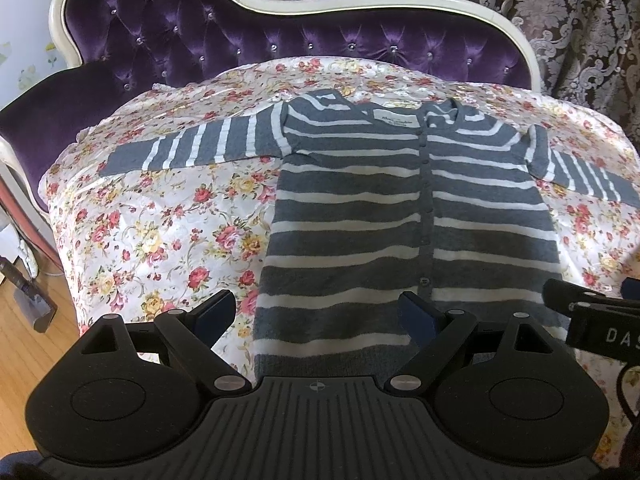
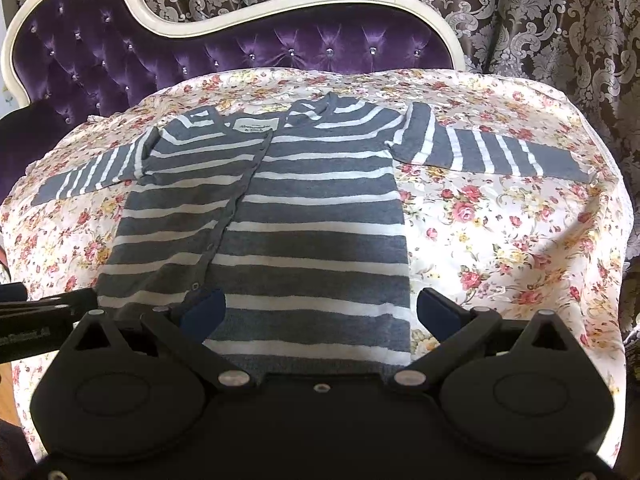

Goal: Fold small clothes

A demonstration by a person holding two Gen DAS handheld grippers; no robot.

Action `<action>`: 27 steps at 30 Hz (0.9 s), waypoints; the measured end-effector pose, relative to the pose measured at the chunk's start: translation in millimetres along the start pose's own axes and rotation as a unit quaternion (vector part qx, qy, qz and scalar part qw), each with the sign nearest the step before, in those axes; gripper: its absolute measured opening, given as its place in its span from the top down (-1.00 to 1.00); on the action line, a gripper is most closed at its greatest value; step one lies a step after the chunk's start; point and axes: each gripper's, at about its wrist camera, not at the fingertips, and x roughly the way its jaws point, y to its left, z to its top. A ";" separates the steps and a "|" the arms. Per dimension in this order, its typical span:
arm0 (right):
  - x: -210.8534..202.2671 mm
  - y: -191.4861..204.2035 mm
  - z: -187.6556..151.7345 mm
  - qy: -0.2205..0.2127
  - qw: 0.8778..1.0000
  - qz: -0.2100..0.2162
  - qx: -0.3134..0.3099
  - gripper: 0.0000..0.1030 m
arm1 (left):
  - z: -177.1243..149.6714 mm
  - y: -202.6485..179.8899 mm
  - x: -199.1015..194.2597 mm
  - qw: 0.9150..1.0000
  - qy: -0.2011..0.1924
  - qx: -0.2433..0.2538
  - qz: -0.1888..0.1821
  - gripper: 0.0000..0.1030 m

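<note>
A small grey cardigan with white stripes [image 1: 404,216] lies flat and buttoned on a floral sheet [image 1: 160,232], both sleeves spread out sideways. It also shows in the right wrist view [image 2: 280,216]. My left gripper [image 1: 316,316] is open above the cardigan's lower left hem, holding nothing. My right gripper [image 2: 320,308] is open above the lower right hem, holding nothing. The right gripper also shows at the right edge of the left wrist view [image 1: 592,312].
The floral sheet [image 2: 500,240] covers a seat with a purple tufted backrest [image 1: 240,40] in a cream frame. Patterned curtains [image 2: 520,12] hang behind. A wooden floor [image 1: 24,344] lies at the left below the seat.
</note>
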 end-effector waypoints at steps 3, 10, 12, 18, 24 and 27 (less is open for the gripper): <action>1.7 0.7 0.0 0.002 1.000 -0.005 -0.003 -0.97 | 1.1 1.1 0.7 1.000 0.001 -0.005 0.000 -0.72; 4.3 1.1 -2.8 0.009 1.000 0.000 -0.003 -0.97 | 2.2 -1.6 -1.3 1.000 0.000 0.003 0.000 -0.72; 5.7 2.0 -3.3 0.011 1.000 0.001 -0.005 -0.97 | 2.6 -2.4 -1.7 1.000 -0.001 0.003 0.000 -0.72; 5.6 -1.1 0.3 0.009 1.000 0.001 -0.003 -0.97 | 3.7 -3.4 -1.9 1.000 -0.002 0.004 -0.002 -0.72; 7.0 -5.4 2.6 0.007 1.000 -0.004 0.003 -0.97 | 4.6 -3.7 -1.6 1.000 -0.003 0.003 -0.003 -0.72; 8.3 -6.5 3.8 0.007 1.000 -0.004 0.007 -0.97 | 7.8 -3.8 -0.9 1.000 -0.005 0.003 -0.012 -0.72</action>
